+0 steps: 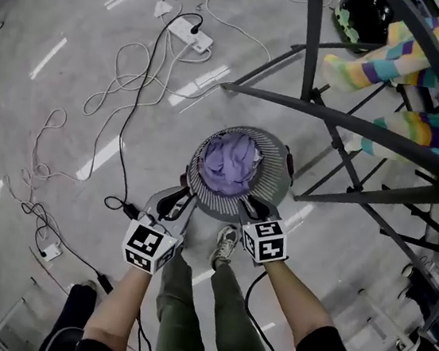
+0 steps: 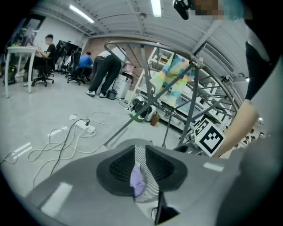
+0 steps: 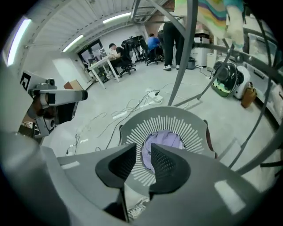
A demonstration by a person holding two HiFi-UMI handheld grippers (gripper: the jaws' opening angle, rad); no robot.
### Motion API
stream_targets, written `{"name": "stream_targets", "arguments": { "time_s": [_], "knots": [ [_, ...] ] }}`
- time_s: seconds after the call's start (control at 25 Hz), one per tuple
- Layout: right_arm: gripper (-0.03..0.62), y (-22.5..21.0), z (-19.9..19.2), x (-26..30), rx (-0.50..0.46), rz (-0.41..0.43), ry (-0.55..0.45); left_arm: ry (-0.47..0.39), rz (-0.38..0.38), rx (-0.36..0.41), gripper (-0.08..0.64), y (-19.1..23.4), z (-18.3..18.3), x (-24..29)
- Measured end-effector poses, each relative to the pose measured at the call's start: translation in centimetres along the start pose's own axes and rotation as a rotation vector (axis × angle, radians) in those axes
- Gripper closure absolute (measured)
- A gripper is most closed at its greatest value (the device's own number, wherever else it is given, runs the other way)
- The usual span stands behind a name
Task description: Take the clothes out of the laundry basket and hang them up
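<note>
2 sets, left tongs [image 1: 180, 202] and right tongs [image 1: 250, 208], hang at the laundry basket's [image 1: 277, 178] near rim in my head view, with the purple clothes [image 1: 229, 164] inside, just ahead. Left gripper view: slightly spread, empty. Right gripper view: same, and I judge them better aimed at the pile.

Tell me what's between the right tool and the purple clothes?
Only the laundry basket's slatted grey rim. The right gripper view shows it, with the right tool just above and the purple clothes inside.
</note>
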State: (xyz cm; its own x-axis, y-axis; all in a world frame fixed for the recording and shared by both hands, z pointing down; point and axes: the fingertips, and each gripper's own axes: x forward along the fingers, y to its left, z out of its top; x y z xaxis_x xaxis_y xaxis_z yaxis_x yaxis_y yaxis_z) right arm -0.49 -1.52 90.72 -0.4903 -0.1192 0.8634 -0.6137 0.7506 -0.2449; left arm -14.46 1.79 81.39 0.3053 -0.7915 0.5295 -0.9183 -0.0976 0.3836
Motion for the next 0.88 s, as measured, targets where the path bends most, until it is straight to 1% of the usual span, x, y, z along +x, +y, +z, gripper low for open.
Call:
{"name": "stream_targets", "arguments": {
  "time_s": [0.12, 0.2, 0.32, 0.44, 0.52, 0.6, 0.72, 0.88],
  "knots": [
    [0.453, -1.7, -2.1, 3.8, -0.035, -0.015, 0.056, 0.008, -0.009, -0.014, 0.511, 1.3, -2.8, 2.0],
    [0.426, -2.6, -3.2, 6.1, -0.064, -0.019, 0.093, 0.005, -0.010, -0.029, 0.497, 2.1, -4.0, 3.1],
    [0.403, -3.5, -4.5, 9.4, -0.092, -0.019, 0.138, -0.014, -0.020, -0.043, 0.480, 3.1, -4.9, 4.4],
    [0.389, -4.5, -5.8, 13.0, -0.100, -0.025, 0.185, -0.037, -0.030, -0.055, 0.468, 3.6, -5.5, 5.2],
    [0.383, -5.8, -6.5, 15.6, -0.063, -0.039, 0.204, -0.055, -0.039, -0.060, 0.462, 3.7, -6.0, 5.8],
    [0.380, -7.5, -7.2, 18.2, 0.008, -0.064, 0.212, -0.065, -0.055, -0.064, 0.457, 3.7, -6.6, 6.2],
    [0.365, -9.2, -8.4, 21.3, 0.098, -0.098, 0.233, -0.039, -0.079, -0.079, 0.454, 3.4, -7.3, 6.1],
    [0.346, -10.2, -10.2, 24.1, 0.139, -0.124, 0.282, -0.054, -0.099, -0.090, 0.454, 3.7, -8.0, 6.0]
  ]
}}
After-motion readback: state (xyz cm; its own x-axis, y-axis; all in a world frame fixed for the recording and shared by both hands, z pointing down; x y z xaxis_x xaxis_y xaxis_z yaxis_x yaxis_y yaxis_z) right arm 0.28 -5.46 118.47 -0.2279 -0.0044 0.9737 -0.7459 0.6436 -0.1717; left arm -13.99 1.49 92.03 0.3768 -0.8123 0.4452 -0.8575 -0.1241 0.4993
